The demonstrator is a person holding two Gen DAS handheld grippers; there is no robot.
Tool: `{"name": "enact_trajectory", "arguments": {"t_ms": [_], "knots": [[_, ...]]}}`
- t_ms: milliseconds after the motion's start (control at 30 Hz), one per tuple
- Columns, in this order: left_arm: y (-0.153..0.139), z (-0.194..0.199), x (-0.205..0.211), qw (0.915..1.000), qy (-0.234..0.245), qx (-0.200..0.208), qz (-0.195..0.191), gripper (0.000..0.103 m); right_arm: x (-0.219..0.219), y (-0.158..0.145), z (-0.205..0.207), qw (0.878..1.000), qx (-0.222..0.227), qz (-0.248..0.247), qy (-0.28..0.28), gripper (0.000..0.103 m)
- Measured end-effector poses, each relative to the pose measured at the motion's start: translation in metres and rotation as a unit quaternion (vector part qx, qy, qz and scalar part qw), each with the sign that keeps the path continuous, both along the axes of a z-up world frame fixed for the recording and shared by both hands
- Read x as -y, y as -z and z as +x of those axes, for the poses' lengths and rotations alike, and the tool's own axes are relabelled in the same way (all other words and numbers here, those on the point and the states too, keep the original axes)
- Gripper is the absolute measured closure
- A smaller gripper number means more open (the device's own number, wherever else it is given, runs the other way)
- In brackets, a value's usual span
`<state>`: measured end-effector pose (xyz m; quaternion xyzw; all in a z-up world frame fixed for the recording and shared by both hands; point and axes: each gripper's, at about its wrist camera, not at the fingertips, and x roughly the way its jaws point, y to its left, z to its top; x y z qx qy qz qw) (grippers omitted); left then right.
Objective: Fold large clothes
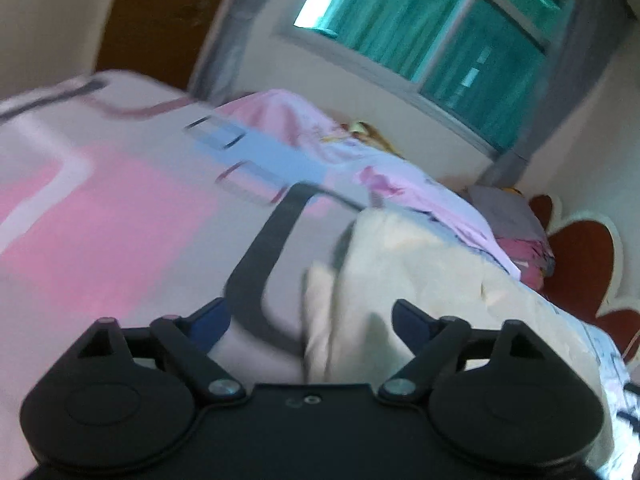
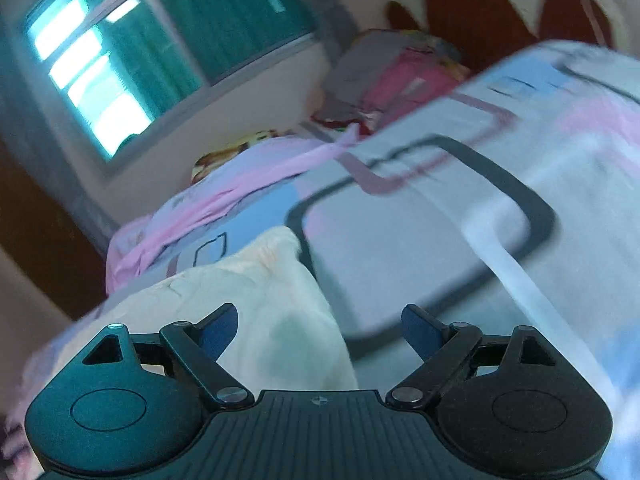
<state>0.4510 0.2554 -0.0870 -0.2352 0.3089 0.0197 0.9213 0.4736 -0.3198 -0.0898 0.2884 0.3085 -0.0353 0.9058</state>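
One cream garment [image 1: 420, 280], one patterned bed sheet [image 1: 120, 208], one pink quilt [image 1: 360, 160], one window [image 1: 432, 28], one red headboard [image 1: 580, 248], two grippers with spread fingers [image 1: 208, 320]

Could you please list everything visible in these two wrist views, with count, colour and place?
cream garment: one, cream, lying on the bed just ahead of both grippers.
bedsheet: one, patterned pink, blue and grey, covering the bed.
pink cloth: one, pale pink, along the bed's window side.
pillows: a grey and pink stack by the headboard.
headboard: one, red and cream.
window: one, green curtain.
left gripper: one, black, open.
right gripper: one, black, open.
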Motion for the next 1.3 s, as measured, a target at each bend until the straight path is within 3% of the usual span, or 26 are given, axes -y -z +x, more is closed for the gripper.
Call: {"name": "enact_trajectory", "arguments": {"t_ms": [33,67,100,200,267,367,500,633,733,900,1000,1100,1167,1233,1300], "knots": [[-0.001,-0.010,0.002,0.9999,-0.016,0.001,-0.002,0.020,-0.007,-0.003,-0.008,1.000,0.003,-0.006,-0.008,0.021],[-0.004,-0.018,0.008,0.9996,-0.028,0.006,-0.006,0.020,-0.016,-0.006,-0.012,1.000,0.004,-0.017,-0.023,0.041],[-0.008,-0.023,0.016,0.9994,-0.030,0.014,-0.005,0.024,-0.031,-0.010,-0.013,0.998,0.006,-0.036,-0.044,0.051],[-0.023,-0.024,0.057,0.9986,-0.006,0.048,0.022,0.025,-0.074,-0.025,-0.010,0.992,0.041,-0.061,-0.099,0.052],[-0.033,-0.005,0.095,0.9959,0.045,0.059,0.052,0.025,-0.110,-0.034,0.001,0.985,0.061,-0.088,-0.135,0.052],[-0.044,0.032,0.157,0.9842,0.127,0.062,0.107,0.023,-0.163,-0.044,0.028,0.971,0.081,-0.132,-0.184,0.052],[-0.039,0.081,0.213,0.9705,0.170,0.068,0.157,0.022,-0.209,-0.028,0.071,0.959,0.070,-0.185,-0.205,0.052],[-0.005,0.113,0.239,0.9654,0.191,0.013,0.178,0.018,-0.219,0.015,0.099,0.954,0.015,-0.211,-0.214,0.052],[0.015,0.118,0.243,0.9634,0.191,0.001,0.188,0.015,-0.214,0.036,0.102,0.951,0.004,-0.218,-0.219,0.052],[0.024,0.121,0.247,0.9617,0.191,-0.011,0.196,0.014,-0.218,0.048,0.109,0.948,-0.011,-0.227,-0.225,0.052],[0.009,0.113,0.235,0.9641,0.190,-0.010,0.185,0.016,-0.205,0.024,0.105,0.953,-0.004,-0.206,-0.220,0.051],[-0.010,0.070,0.208,0.9698,0.166,0.039,0.174,0.011,-0.181,-0.003,0.073,0.959,0.036,-0.191,-0.207,0.051],[-0.013,0.049,0.198,0.9706,0.152,0.050,0.180,0.012,-0.171,-0.007,0.055,0.958,0.046,-0.192,-0.209,0.051],[-0.007,0.041,0.194,0.9699,0.139,0.040,0.196,0.017,-0.172,0.001,0.048,0.955,0.035,-0.208,-0.206,0.051],[0.005,0.044,0.190,0.9710,0.124,0.026,0.203,0.016,-0.171,0.022,0.056,0.954,-0.013,-0.226,-0.198,0.052]]}}
